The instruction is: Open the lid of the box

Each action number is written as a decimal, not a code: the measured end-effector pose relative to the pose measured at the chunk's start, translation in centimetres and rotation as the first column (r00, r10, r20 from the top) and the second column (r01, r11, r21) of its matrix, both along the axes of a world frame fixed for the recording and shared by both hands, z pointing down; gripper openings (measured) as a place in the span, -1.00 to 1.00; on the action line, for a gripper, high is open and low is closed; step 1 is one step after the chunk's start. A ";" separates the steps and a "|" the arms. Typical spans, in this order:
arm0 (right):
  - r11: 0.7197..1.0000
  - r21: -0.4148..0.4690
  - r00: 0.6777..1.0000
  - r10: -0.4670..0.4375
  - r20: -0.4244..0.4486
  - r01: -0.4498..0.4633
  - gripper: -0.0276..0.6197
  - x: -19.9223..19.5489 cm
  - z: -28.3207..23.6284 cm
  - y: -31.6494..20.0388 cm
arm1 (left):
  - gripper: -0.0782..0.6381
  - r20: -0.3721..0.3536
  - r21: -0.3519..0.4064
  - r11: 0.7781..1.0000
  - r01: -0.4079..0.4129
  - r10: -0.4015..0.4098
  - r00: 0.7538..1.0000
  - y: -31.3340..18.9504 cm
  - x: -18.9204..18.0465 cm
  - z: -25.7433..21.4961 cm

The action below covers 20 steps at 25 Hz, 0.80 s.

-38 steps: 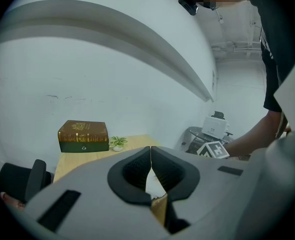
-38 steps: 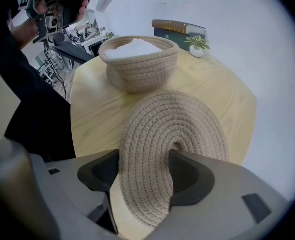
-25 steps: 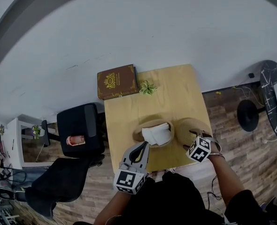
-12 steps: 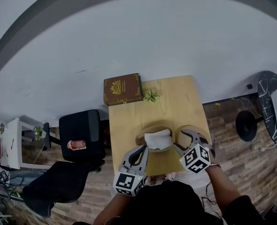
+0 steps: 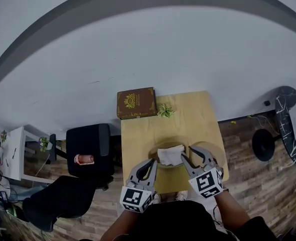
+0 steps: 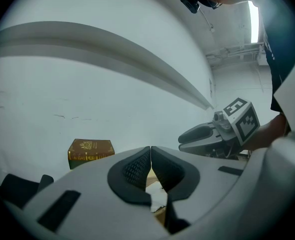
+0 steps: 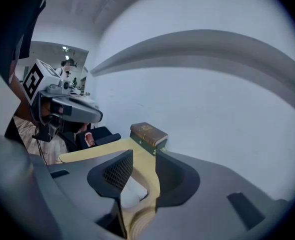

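Box (image 5: 154,145): round, near edge of table (image 5: 188,114), open on top, white wrapping (image 5: 170,154) showing inside. Lid (image 5: 216,153) lies on the table just right of the box. I can't tell whether the two touch.

Left gripper (image 6: 150,156): fingers pressed together, nothing between them. It sits low at the box's near-left side, not on it.

Right gripper (image 7: 144,154): fingers have just been closing and now stand narrow, a slim gap left. Nothing is in that gap; I see only table and a bit of white wrapping through it. It hangs above the spot between box and lid, touching neither.

Step, as I judge it: the opening itself looks done. This is the letting-go end of the job, with the lid set aside and my right fingers clear of it.

Next: draw both grippers back toward me without brushing the box rim or nudging the lid. The lid lies close to the table's right edge, so a knock that way could tip it off. Book (image 5: 136,102) and small plant (image 5: 164,110) at the far side are well apart and no concern.
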State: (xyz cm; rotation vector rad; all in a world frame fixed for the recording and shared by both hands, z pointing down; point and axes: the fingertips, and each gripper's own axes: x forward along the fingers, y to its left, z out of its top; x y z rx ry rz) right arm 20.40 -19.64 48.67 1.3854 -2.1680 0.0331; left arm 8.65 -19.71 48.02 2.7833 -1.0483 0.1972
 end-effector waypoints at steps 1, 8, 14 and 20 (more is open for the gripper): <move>1.000 0.023 1.000 0.003 -0.001 -0.003 -0.45 0.0 -0.5 0.1 | -0.72 -0.002 0.004 1.000 0.001 -0.001 1.000 0.0 -0.1 -0.2; 0.992 0.111 0.988 0.040 0.147 -0.057 -0.77 -0.6 -3.0 0.8 | -0.72 -0.001 0.025 1.000 0.012 -0.012 1.000 0.2 -0.9 -0.7; 0.974 0.184 0.968 0.086 0.235 -0.131 -0.85 -0.8 -5.1 0.7 | -0.72 -0.002 0.035 0.999 0.029 -0.029 1.000 0.2 -1.9 -1.3; 0.966 0.212 0.958 0.086 0.272 -0.147 -0.86 -1.4 -6.3 0.6 | -0.72 -0.009 0.039 0.998 0.050 -0.050 0.999 1.0 -3.2 -1.7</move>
